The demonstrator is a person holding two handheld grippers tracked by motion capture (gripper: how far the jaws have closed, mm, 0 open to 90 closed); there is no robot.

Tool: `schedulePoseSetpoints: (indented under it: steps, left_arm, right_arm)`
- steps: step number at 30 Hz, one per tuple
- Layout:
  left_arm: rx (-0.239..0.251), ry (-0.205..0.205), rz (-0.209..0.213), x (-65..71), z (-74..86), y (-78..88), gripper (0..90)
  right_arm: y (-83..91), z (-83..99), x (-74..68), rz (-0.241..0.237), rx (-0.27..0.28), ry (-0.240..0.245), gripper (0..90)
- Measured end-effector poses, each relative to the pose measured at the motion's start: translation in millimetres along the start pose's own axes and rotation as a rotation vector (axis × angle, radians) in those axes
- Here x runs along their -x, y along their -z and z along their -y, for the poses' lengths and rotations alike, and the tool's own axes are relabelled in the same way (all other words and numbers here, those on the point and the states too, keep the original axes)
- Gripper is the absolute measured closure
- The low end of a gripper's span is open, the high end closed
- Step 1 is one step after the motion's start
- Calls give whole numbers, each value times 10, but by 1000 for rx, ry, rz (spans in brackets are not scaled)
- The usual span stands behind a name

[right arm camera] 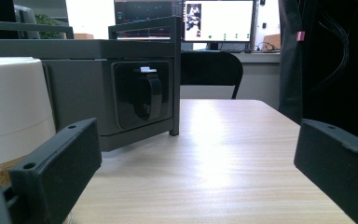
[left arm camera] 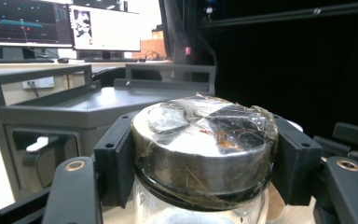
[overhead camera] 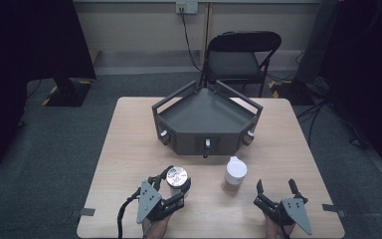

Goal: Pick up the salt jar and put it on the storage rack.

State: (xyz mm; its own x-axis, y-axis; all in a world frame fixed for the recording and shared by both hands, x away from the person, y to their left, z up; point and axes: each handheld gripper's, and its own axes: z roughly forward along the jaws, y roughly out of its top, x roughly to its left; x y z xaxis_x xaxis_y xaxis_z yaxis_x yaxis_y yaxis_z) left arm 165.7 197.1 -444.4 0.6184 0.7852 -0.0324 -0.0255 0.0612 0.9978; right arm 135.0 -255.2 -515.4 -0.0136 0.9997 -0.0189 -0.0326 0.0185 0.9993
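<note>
A dark grey tray [overhead camera: 206, 115] with railed walls sits on the wooden table [overhead camera: 129, 144], well ahead of the fingers. A white-lidded jar [overhead camera: 235, 175] stands between the two sets of fingers, nearer the right ones. A black folding chair [overhead camera: 241, 57] waits beyond the table's far edge.

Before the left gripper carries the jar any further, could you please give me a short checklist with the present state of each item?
1. Left gripper shut on the jar's metal lid, pads on both sides: ok.
2. Lid seated level on the glass jar: ok, in the left gripper view.
3. Grey tray free to receive it: ok.
4. White-lidded jar apart from the held jar: ok.
5. Right gripper open, holding nothing, resting near the table's front edge: ok.
6. Whether the jar's base is off the table: cannot tell.
</note>
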Motion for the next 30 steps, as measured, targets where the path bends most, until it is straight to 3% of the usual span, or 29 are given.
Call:
schedulePoseSetpoints:
  steps: [12,18,21,30]
  left_arm:
    - [49,16,40,-175,-134,-120,347]
    - [93,45,19,-231,-263,-224,348]
    - [103,29,5,-234,-331,-306,348]
    - [58,3,-4,-376,-524,-601,348]
  right_arm:
    - [0,0,-1,1,0,0,0]
    - [0,0,-2,1,0,0,0]
    - [0,1,-2,1,0,0,0]
    - [0,0,-1,1,0,0,0]
